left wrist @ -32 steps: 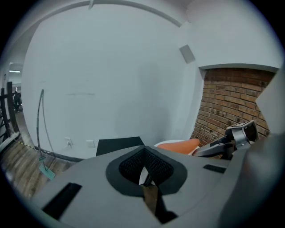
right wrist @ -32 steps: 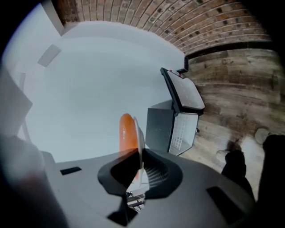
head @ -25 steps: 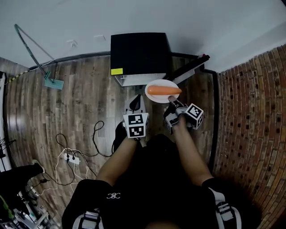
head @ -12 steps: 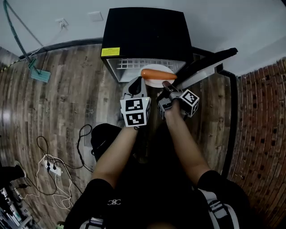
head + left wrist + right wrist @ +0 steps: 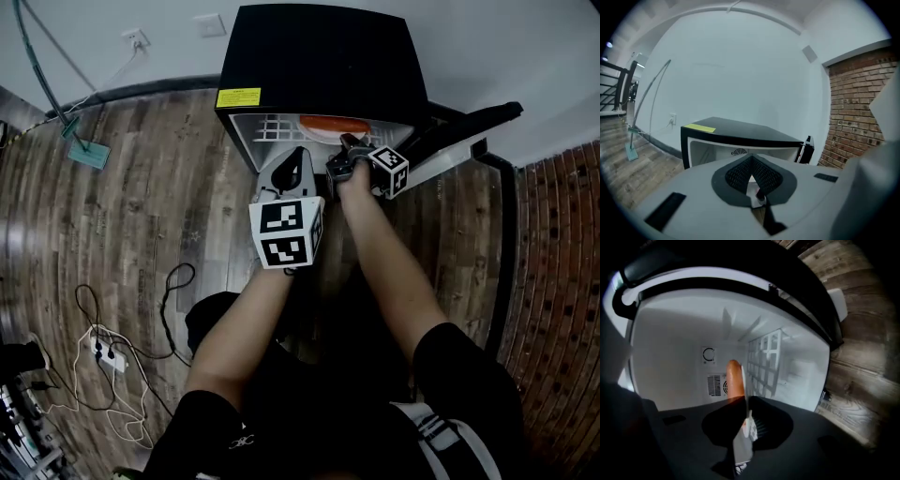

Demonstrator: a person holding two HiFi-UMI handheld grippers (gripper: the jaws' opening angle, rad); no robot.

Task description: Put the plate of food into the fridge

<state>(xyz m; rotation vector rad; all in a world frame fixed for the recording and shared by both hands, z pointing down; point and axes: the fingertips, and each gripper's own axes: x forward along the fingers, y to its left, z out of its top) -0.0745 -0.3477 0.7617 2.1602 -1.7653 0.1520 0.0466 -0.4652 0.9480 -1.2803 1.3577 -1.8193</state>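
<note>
the right tool (image 5: 345, 148) is pinching the rim of the white plate (image 5: 746, 392). the plate shows as a thin strip, seen from the side, between the jaws. a long orange food (image 5: 734, 378), maybe a carrot, lies on the plate. plate and food are just inside the open front of the small black fridge (image 5: 319, 56), at the top middle of the head view, beside the white wire shelf (image 5: 764, 359). the fridge door (image 5: 459, 141) is open to the right. the left tool (image 5: 293, 167) is a little lower and to the left, near the fridge front. its jaws are pressed together with nothing in them. the fridge stands on a wood floor (image 5: 141, 206).
</note>
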